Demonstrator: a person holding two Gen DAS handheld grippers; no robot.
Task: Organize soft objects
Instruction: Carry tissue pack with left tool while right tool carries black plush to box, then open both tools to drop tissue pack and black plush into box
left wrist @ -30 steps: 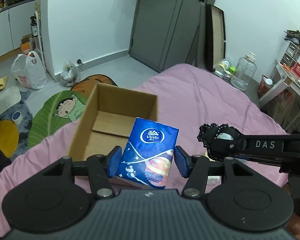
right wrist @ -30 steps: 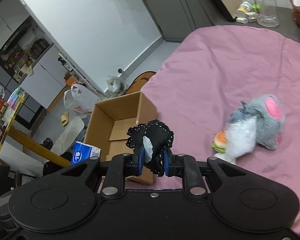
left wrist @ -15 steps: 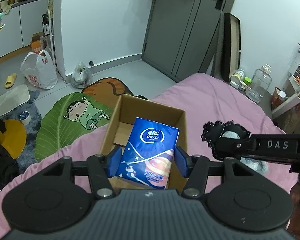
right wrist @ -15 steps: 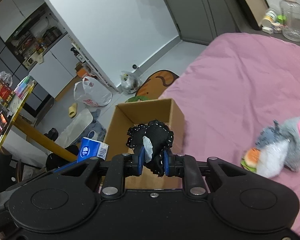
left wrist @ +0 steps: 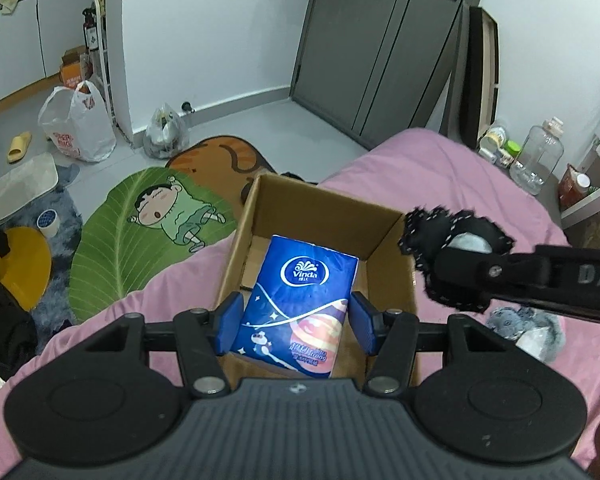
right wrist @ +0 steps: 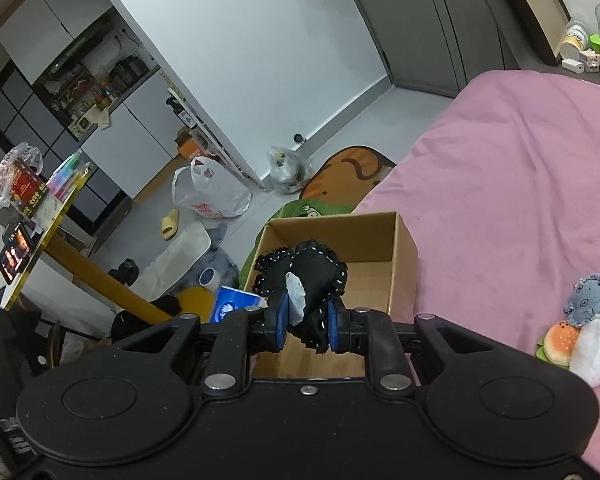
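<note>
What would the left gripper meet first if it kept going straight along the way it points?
Probably the inside of the open cardboard box: the left gripper, shut on the blue tissue pack, points down into it. The pack would likely touch the box floor first, though depth is unclear.

The blue tissue pack [left wrist: 296, 304] hides much of the floor of the cardboard box [left wrist: 324, 216], and the pack's near end is hidden behind the left gripper [left wrist: 295, 322]. In the right wrist view only a small corner of the pack shows. The black plush toy [right wrist: 304, 280] covers part of the box too. The grey stuffed animal [right wrist: 592, 300] is cut off by the right edge. The shelf things far away are too small to tell.
</note>
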